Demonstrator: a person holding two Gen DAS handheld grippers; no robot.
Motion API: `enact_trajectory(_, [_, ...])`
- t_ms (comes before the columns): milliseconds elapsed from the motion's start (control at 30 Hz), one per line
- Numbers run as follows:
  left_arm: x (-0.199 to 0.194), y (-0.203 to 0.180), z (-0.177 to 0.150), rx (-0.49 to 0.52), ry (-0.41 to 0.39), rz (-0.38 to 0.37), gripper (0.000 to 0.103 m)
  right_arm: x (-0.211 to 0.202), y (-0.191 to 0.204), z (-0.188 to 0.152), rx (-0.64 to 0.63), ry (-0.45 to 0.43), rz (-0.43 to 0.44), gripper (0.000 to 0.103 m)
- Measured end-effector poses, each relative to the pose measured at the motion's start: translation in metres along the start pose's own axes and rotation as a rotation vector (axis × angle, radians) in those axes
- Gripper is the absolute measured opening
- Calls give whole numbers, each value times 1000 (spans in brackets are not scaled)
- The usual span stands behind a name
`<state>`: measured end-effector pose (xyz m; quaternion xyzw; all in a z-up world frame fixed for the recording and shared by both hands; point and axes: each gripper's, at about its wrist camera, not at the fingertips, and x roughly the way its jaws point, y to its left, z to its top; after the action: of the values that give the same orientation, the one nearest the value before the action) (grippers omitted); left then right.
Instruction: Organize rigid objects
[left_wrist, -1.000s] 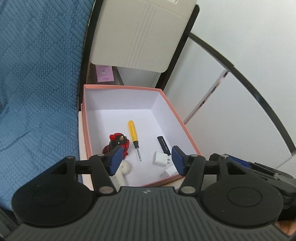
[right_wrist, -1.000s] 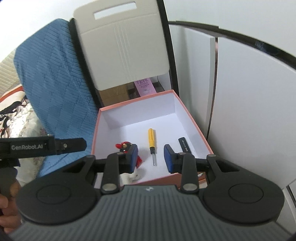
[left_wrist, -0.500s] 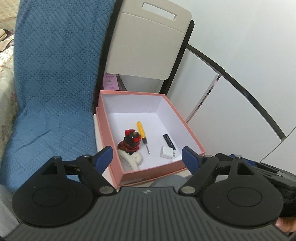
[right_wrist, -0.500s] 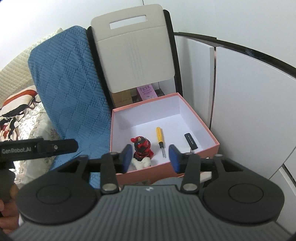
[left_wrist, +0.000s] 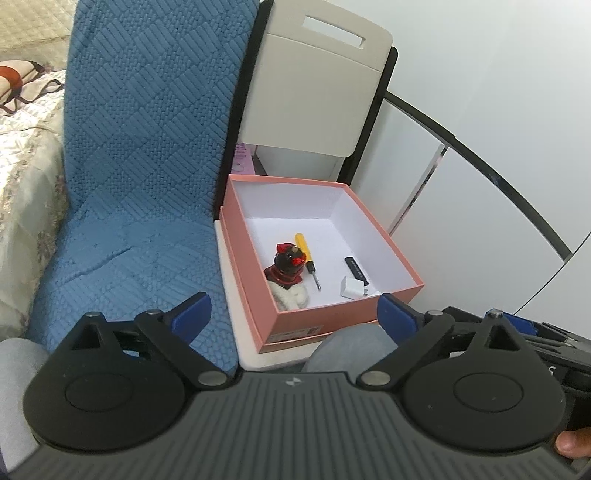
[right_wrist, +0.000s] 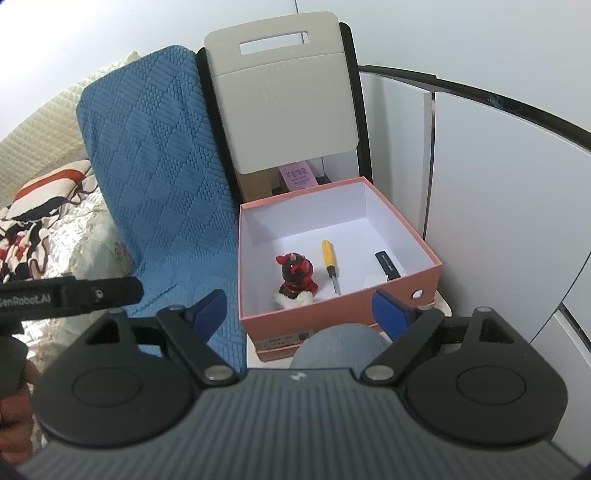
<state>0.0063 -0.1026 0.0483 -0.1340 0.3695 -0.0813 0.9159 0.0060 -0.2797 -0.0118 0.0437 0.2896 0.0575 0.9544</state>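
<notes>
Pink box (left_wrist: 343, 315) at frame centre holds everything, so with both grippers (left_wrist: 293, 308) (right_wrist: 299, 304) empty and jaws opening, you risk knocking the upright figurine (left_wrist: 286, 267) over.

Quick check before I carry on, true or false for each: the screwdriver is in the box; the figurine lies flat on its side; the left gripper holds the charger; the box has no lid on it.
1. The yellow screwdriver lies inside the pink box. True.
2. The figurine lies flat on its side. False: it stands upright.
3. The left gripper holds the white charger. False: its jaws are opening with nothing between them; the charger sits in the box.
4. The box has no lid on it. True.
</notes>
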Motion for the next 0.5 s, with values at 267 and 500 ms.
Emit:
enact_trajectory(267, [-9, 1, -6, 4, 2, 21, 100, -4, 10, -7, -31, 7, 4, 87])
enact_trajectory(500, [-14, 3, -7, -9, 0, 34, 100, -6, 13, -8, -44, 6, -3, 87])
